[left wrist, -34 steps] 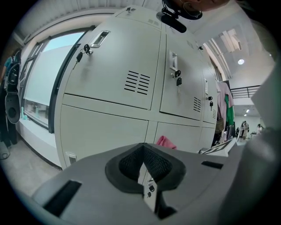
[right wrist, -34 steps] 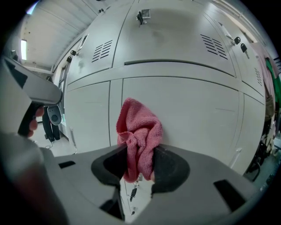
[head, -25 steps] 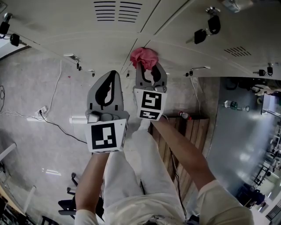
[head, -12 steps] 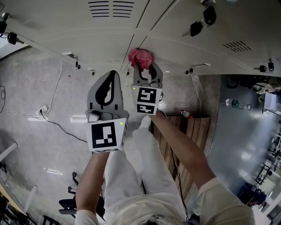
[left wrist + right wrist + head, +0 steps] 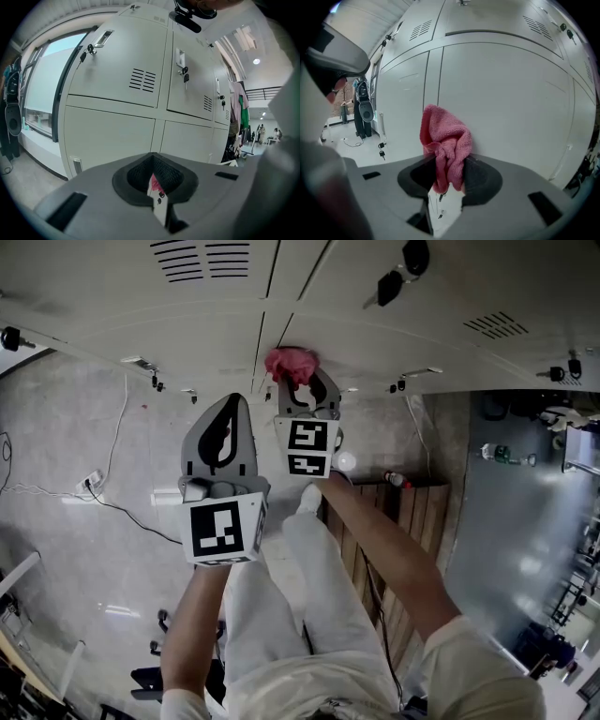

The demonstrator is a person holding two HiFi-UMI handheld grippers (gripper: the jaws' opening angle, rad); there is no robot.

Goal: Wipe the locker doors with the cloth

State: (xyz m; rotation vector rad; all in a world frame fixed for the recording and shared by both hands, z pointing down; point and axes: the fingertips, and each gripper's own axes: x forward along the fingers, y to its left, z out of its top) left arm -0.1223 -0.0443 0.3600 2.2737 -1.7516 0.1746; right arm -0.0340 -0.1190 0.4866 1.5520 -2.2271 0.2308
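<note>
The pink cloth (image 5: pixel 292 364) (image 5: pixel 443 140) is bunched up in the right gripper (image 5: pixel 300 382) (image 5: pixel 447 174). Its jaws are clenched on the lower part of it, and the rest sticks up past the tips as a floppy wad. That wad is pressed against a pale grey locker door (image 5: pixel 375 343) (image 5: pixel 506 103), just right of the vertical seam between two doors (going by the right gripper view). In the head view we see it low down on the bank of lockers, under the row with the keys (image 5: pixel 389 285) hanging from the locks and the vent slots (image 5: pixel 202 257).

The left gripper (image 5: pixel 231 407) (image 5: pixel 154 182) sits just beside the right one, on its left and pulled back from the doors, not touching them. Its jaws are squeezed together with nothing between them. We only get a thin slit there, with a sliver of pink showing through it.

Below both grippers are the person's bare forearms and white trousers (image 5: pixel 300 615). Further out there's a glossy grey floor (image 5: pixel 84 549) with a thin cable (image 5: pixel 117 442) trailing across it on the left, and some wooden slats (image 5: pixel 408 521) lying on the right
</note>
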